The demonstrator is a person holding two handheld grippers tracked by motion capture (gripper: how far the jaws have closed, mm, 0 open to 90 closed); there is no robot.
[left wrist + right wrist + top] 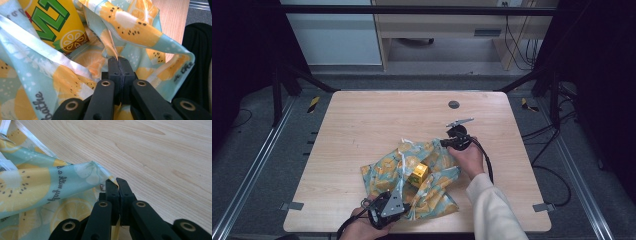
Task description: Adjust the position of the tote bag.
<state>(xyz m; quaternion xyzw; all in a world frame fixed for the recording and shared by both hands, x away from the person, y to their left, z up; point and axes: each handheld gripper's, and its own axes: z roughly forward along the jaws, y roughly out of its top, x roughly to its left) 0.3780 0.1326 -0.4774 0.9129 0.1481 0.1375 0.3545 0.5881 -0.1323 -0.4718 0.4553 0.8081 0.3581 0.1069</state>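
Both grippers, left [119, 65] and right [117, 185], pinching edges of fruit-print cloth [432, 172] mid-frame, likely to wrap yellow drink carton [417, 173].

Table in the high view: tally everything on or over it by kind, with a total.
Fruit-print cloth bag: 1
Yellow drink carton: 1
Hand-held tools: 2, the left tool and the right tool, each shut on the bag's fabric
Grey round disc near the table's far edge: 1
Total: 5
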